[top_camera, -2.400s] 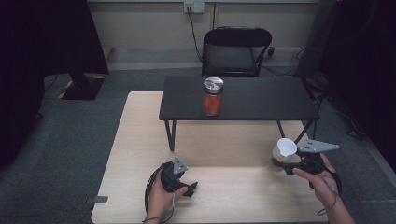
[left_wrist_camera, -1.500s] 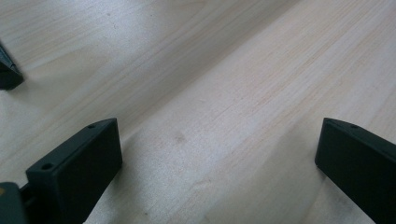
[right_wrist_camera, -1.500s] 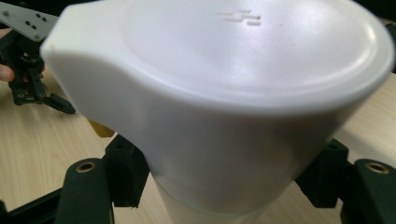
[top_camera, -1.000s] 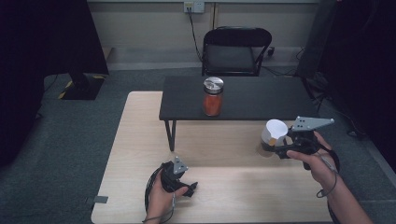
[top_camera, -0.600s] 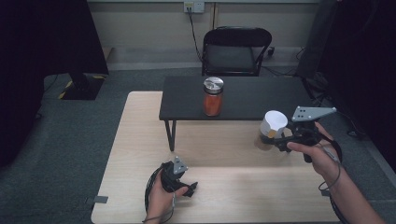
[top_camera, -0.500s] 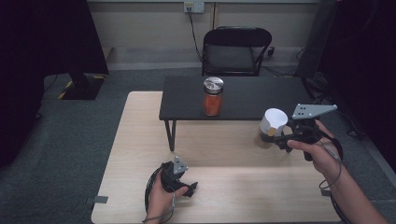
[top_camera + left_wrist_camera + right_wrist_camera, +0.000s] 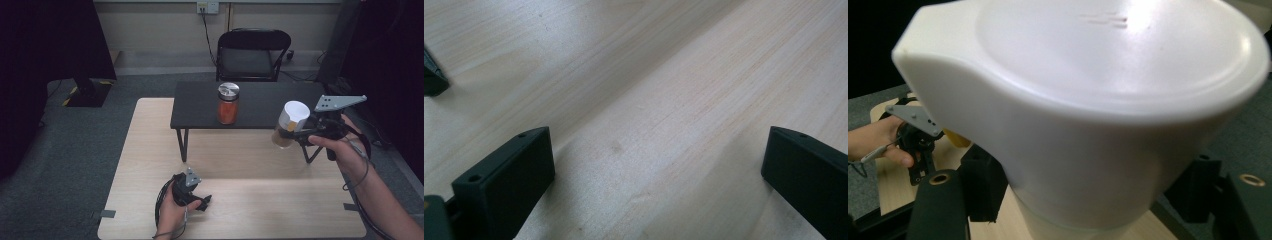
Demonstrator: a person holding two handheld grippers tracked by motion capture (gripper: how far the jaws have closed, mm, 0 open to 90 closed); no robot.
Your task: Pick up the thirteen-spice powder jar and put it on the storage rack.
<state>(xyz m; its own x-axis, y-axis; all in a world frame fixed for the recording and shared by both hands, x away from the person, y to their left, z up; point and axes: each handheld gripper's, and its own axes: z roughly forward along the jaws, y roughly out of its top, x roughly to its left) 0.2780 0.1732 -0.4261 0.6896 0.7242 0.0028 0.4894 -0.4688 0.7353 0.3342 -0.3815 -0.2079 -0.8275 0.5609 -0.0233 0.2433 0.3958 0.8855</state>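
Observation:
My right gripper (image 7: 299, 136) is shut on a white-lidded jar (image 7: 289, 123) with tan contents and holds it tilted in the air by the right end of the low black stand (image 7: 260, 100). In the right gripper view the jar's white lid (image 7: 1108, 75) looms close, and a black jaw presses the glass body on each side. A second jar (image 7: 227, 103), orange inside with a silver lid, stands upright on the stand. My left gripper (image 7: 194, 195) rests on the wooden table (image 7: 150, 150) near the front edge. Its jaws are wide apart over bare wood (image 7: 656, 170).
A black chair (image 7: 250, 52) stands behind the table, on grey carpet. Dark curtains hang at the left and right. The stand's legs (image 7: 182, 145) rest on the wooden top. The right gripper view also shows the left hand with its gripper (image 7: 915, 137) farther off.
My right gripper has carried the white-lidded jar up and away from the table's front, toward the black stand's right end. The left gripper has stayed put.

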